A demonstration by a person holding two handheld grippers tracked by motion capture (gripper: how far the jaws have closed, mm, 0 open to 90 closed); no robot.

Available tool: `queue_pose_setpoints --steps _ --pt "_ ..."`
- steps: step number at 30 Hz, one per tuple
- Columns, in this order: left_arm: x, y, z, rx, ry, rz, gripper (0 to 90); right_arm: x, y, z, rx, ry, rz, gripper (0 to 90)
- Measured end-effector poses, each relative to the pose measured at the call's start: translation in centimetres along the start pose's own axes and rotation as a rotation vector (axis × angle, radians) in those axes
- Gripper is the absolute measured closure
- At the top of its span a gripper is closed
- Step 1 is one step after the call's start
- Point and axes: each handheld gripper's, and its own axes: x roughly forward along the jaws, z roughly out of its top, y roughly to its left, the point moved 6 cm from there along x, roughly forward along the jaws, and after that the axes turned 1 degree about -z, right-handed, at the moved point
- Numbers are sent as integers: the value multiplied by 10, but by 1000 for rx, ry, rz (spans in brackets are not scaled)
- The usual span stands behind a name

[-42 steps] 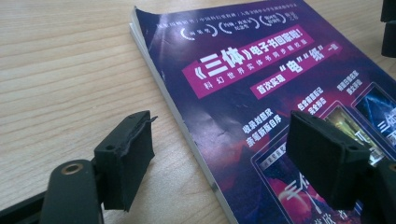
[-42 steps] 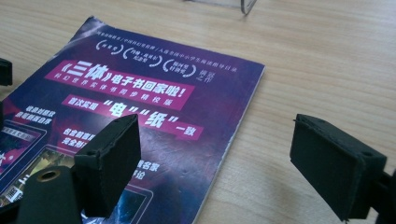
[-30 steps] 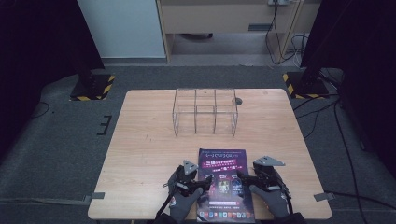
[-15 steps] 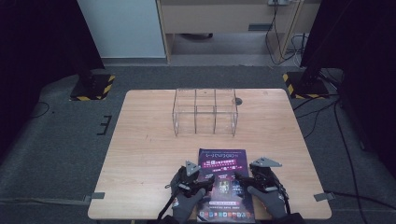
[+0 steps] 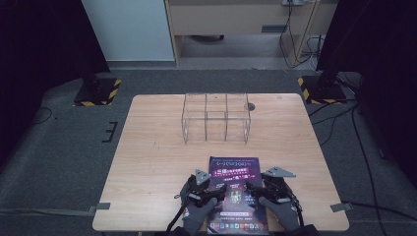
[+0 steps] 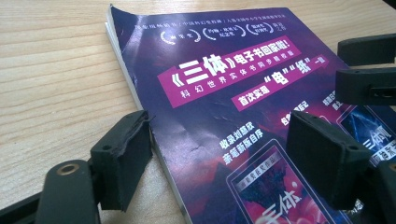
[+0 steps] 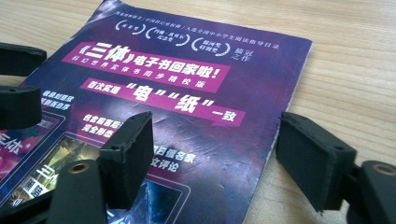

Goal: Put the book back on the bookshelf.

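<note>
Item: one glossy purple paperback book (image 5: 232,191) with white and pink Chinese lettering, lying flat, cover up, near the front edge of your light wooden worktop (image 5: 147,167); its far-left corner curls up slightly. Your left gripper (image 6: 219,163) straddles the book's left edge with its fingers spread wide, holding nothing. Your right gripper (image 7: 224,163) straddles the right edge, equally wide, holding nothing. Bare worktop lies either side. Beyond, well apart: a clear acrylic three-compartment box (image 5: 216,118), nothing visible inside.
</note>
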Motion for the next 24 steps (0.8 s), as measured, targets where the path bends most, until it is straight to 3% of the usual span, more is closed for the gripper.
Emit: queue_pose_setpoints --steps 6,9,18,24 --pt "-1 1 0 -32 -14 -15 219 -2 -4 0 25 -11 5 333" --pt "-3 4 0 -70 -27 -29 263 -2 -4 0 31 -9 5 339" --pt "-6 9 -1 -129 -51 -55 319 -1 -4 1 48 -14 -4 345" --pt "-8 11 -1 -140 -59 -86 344 -1 -5 1 45 -12 6 345"
